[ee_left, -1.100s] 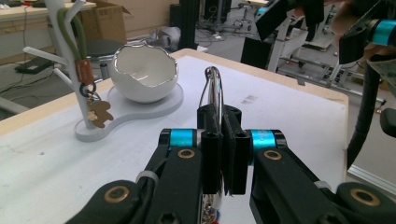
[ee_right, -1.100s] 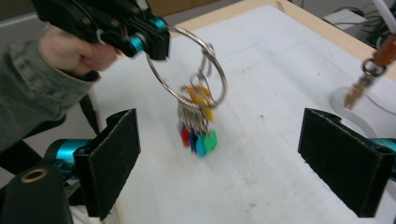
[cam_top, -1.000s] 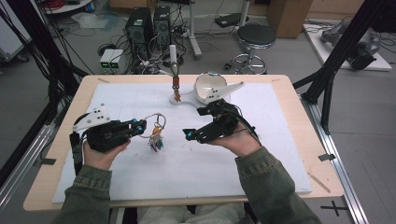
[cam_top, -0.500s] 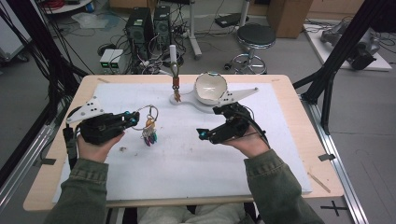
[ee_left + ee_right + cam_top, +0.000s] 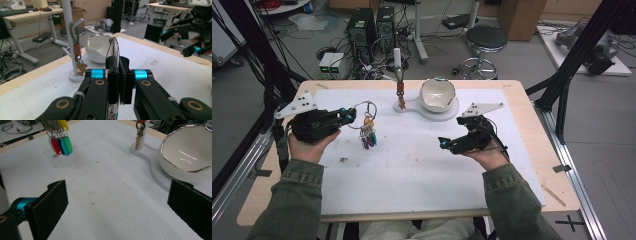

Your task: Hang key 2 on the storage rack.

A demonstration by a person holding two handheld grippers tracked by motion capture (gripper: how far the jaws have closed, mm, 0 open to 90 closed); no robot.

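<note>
A metal key ring (image 5: 364,107) with several coloured tags (image 5: 368,139) hangs above the white mat, and my left gripper (image 5: 348,116) is shut on it. In the left gripper view the ring (image 5: 115,47) stands up between the closed jaws of the left gripper (image 5: 117,75). My right gripper (image 5: 451,142) hovers low over the mat right of centre, apart from the ring. Its jaws have just been opening and stand wide with nothing between them. The right gripper view shows the right gripper (image 5: 120,202) open, with the tags (image 5: 61,145) hanging far off.
A white hook stand (image 5: 398,60) at the back of the mat carries a small keychain (image 5: 401,95). A white bowl (image 5: 438,94) sits on the stand's flat base (image 5: 447,114). The mat (image 5: 412,170) covers most of the wooden table (image 5: 532,150).
My left gripper has lifted the key ring and drawn it left and farther back. The right gripper has pulled away to the right, sunk toward the mat, and its jaws have spread.
</note>
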